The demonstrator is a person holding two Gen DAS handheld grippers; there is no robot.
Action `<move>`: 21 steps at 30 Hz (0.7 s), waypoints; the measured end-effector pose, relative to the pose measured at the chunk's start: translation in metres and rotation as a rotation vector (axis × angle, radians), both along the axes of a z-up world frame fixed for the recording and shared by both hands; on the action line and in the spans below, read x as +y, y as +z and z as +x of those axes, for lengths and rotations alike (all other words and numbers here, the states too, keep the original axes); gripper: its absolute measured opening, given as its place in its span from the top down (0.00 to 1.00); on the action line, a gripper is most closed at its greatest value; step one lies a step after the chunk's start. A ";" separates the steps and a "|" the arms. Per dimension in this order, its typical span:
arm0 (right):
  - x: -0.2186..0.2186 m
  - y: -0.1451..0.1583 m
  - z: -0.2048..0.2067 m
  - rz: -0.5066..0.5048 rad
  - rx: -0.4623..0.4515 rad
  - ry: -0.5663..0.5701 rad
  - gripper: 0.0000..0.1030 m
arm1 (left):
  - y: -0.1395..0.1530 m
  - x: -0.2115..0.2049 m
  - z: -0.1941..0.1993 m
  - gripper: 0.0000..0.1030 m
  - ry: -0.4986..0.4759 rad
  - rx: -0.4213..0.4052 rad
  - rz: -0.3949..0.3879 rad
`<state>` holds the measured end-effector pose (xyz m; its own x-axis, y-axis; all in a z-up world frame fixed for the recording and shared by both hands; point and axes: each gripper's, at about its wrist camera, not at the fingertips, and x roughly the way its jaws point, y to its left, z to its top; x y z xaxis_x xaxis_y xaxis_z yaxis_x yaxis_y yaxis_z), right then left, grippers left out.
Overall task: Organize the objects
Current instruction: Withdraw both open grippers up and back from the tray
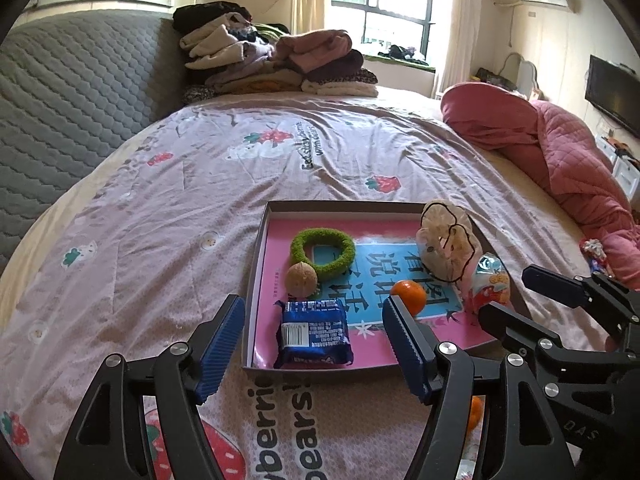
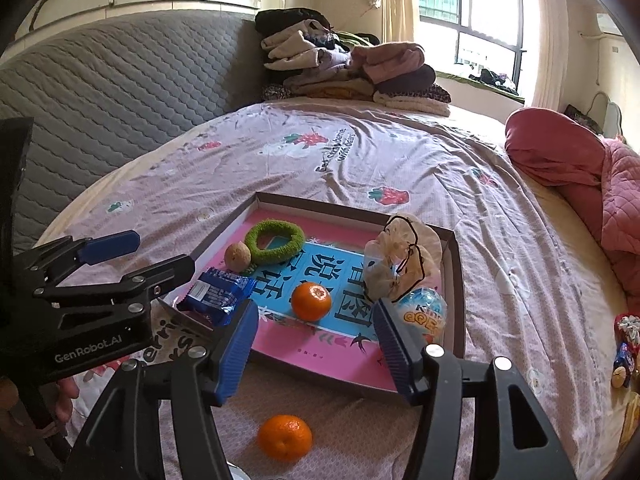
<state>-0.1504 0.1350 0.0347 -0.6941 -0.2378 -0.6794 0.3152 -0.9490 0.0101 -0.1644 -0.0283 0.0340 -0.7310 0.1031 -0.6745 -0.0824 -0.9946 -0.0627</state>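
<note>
A shallow pink-bottomed box (image 1: 256, 280) (image 2: 456, 280) lies on the bed. It holds a green hair ring (image 1: 323, 252) (image 2: 274, 241), a walnut (image 1: 301, 278) (image 2: 237, 256), a blue snack pack (image 1: 314, 332) (image 2: 218, 290), a tangerine (image 1: 408, 295) (image 2: 311, 302), a clear bag (image 1: 448, 240) (image 2: 400, 258) and a Kinder egg (image 1: 490, 280) (image 2: 425, 312). A second tangerine (image 2: 285, 437) (image 1: 474, 412) lies on the sheet in front of the box. My left gripper (image 1: 314, 354) is open above the box's near edge. My right gripper (image 2: 314, 354) is open above the loose tangerine.
Folded clothes (image 1: 276, 64) are piled at the far end by the grey headboard (image 1: 76, 92). A pink quilt (image 1: 560, 152) lies on the right. Small wrapped items (image 2: 626, 344) lie on the sheet at the right edge.
</note>
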 end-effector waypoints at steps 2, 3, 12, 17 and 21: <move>0.001 0.001 0.002 -0.004 0.004 -0.001 0.42 | 0.002 0.000 0.004 0.29 -0.002 0.005 0.005; 0.002 0.002 0.003 -0.007 0.005 -0.002 0.42 | 0.003 0.001 0.007 0.29 -0.003 0.007 0.005; 0.005 0.005 0.011 -0.012 0.020 0.001 0.42 | 0.008 0.004 0.021 0.29 -0.014 0.021 0.011; 0.006 0.006 0.013 -0.014 0.019 0.011 0.42 | 0.009 0.007 0.026 0.29 -0.014 0.028 0.000; 0.006 0.006 0.019 -0.009 0.030 0.016 0.41 | 0.009 0.010 0.031 0.29 -0.014 0.033 -0.002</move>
<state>-0.1317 0.1415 0.0410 -0.7103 -0.2549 -0.6561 0.3303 -0.9438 0.0090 -0.1333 -0.0185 0.0433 -0.7514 0.1119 -0.6503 -0.0984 -0.9935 -0.0572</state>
